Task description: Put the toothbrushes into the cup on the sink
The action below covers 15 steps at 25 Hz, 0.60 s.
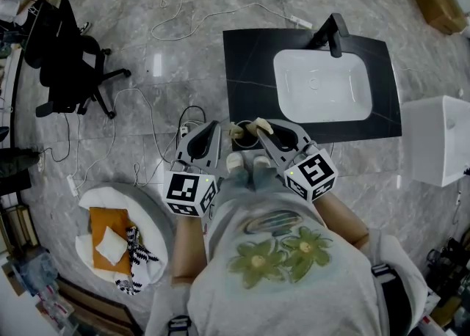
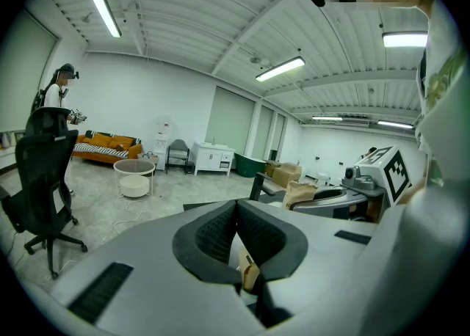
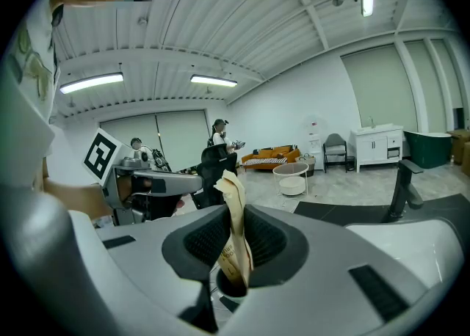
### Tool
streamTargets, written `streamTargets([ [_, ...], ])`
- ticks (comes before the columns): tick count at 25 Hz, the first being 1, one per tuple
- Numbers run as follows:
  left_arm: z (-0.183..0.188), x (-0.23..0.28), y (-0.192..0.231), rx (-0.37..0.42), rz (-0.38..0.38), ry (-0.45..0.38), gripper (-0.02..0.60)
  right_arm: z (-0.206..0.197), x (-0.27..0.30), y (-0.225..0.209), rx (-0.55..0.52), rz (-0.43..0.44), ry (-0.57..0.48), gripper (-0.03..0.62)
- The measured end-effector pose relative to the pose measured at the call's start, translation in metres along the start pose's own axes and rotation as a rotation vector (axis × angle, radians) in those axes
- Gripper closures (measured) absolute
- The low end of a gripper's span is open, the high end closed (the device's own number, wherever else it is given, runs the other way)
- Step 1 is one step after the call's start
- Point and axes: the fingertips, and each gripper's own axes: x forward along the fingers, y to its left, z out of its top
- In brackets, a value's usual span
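Entry: one paper-wrapped toothbrush [image 3: 231, 202], which we keep upright with the right gripper [image 3: 233, 233] fingers clamped on it, lower end at the cup [image 3: 228, 288] mouth by the bench [image 1: 246, 63] edge, apparently for a straight drop; left gripper [image 2: 236, 213] fingers closed, empty, alongside.

Grey marble floor [image 1: 147, 63] — black office chair [image 1: 66, 70], orange sofa [image 2: 106, 144], strip lights [image 2: 281, 69].

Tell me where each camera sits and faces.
Head view: on the person's head, facing down at sink, left gripper, right gripper, shirt.
Left gripper view: on that gripper, along its shut jaws across the room.
Right gripper view: on that gripper, along jaws clamping the wrapped toothbrush.
Shared: each gripper view shows the other gripper and faucet.
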Motion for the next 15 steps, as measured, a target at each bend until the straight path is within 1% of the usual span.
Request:
streamTargets([
  [15, -0.0018, 0.0007, 0.0023, 0.001, 0.012, 0.001, 0.563, -0.0095, 0.0045, -0.0022, -0.001, 0.005, 0.029, 0.517],
])
